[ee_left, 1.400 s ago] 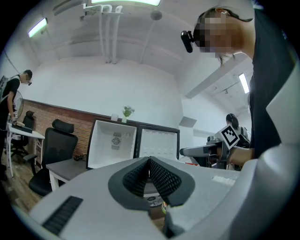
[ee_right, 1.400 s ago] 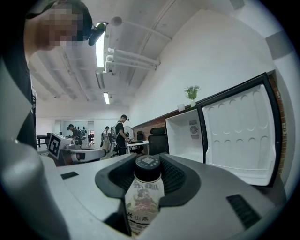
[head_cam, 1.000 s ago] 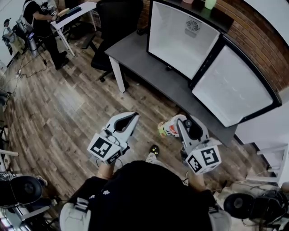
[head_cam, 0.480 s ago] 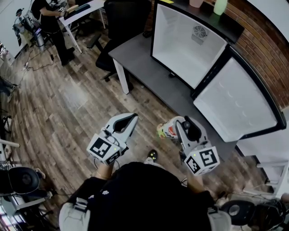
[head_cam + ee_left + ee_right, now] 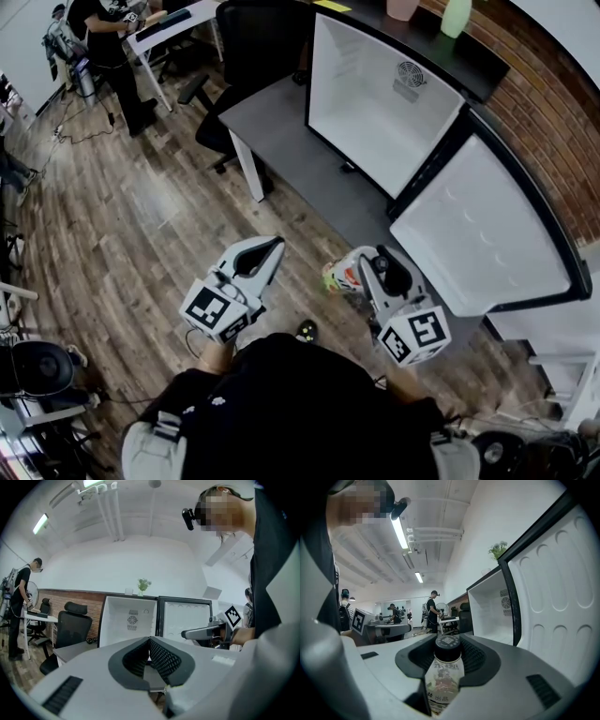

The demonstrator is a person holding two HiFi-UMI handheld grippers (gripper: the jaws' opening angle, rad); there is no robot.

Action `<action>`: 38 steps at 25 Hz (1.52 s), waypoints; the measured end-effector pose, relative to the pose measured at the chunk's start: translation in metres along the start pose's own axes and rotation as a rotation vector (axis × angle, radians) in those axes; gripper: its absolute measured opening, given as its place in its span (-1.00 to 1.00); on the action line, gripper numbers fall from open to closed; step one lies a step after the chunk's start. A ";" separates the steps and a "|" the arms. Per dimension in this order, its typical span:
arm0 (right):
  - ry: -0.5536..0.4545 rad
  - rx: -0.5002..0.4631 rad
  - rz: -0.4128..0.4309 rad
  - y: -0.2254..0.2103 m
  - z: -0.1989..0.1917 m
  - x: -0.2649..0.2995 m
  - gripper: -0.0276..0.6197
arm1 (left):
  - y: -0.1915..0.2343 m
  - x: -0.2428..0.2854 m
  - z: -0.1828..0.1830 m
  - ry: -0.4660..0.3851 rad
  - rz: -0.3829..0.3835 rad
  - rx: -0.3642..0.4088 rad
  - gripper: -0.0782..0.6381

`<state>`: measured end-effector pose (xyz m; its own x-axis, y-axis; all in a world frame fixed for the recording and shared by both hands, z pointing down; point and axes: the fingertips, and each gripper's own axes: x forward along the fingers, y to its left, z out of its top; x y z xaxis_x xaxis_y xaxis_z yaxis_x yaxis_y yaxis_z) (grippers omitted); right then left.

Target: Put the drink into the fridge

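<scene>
The drink (image 5: 343, 273), a bottle with a black cap and a printed label, lies level in my right gripper (image 5: 362, 265), which is shut on it. In the right gripper view the drink (image 5: 443, 681) fills the gap between the jaws, cap pointing ahead. The open fridge (image 5: 375, 103) has a bare white inside, and its door (image 5: 478, 225) swings out just right of the bottle. My left gripper (image 5: 276, 247) hangs over the wooden floor, shut on nothing. Its pads (image 5: 159, 656) meet at the tip, facing the fridge (image 5: 129, 620).
A grey desk (image 5: 281, 122) stands in front of the fridge, with a black office chair (image 5: 253, 37) behind it. A pink cup (image 5: 403, 7) and a green bottle (image 5: 455, 14) sit on top of the fridge. A person (image 5: 103, 37) stands at a white table at the far left.
Both grippers have come nearer to the fridge together with the person. The fridge door's edge now lies closer to the right gripper. The bottle stays held.
</scene>
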<state>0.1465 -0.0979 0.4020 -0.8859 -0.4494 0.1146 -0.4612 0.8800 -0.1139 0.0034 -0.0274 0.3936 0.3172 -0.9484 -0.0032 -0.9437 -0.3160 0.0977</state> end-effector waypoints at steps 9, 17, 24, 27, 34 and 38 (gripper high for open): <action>-0.019 -0.008 0.006 -0.008 0.003 0.005 -0.46 | 0.006 -0.004 -0.007 0.024 0.042 -0.003 -0.77; -0.008 -0.010 -0.024 -0.021 0.004 0.014 -0.47 | 0.007 0.043 0.001 -0.010 -0.073 0.004 -0.77; -0.030 -0.010 -0.126 -0.065 0.017 0.049 -0.47 | 0.040 0.116 0.005 0.010 -0.196 0.010 -0.77; -0.030 -0.006 -0.173 -0.075 0.021 0.063 -0.47 | 0.054 0.141 0.008 0.020 -0.257 0.011 -0.77; -0.029 0.006 -0.278 -0.097 0.035 0.106 -0.47 | 0.089 0.188 0.028 -0.029 -0.416 0.004 -0.77; -0.028 0.011 -0.320 -0.109 0.038 0.131 -0.47 | 0.112 0.207 0.027 -0.027 -0.461 -0.003 -0.77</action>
<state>0.0789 -0.2588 0.3919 -0.6966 -0.7075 0.1188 -0.7172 0.6914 -0.0872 -0.0392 -0.2603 0.3772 0.7012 -0.7093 -0.0728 -0.7044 -0.7049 0.0832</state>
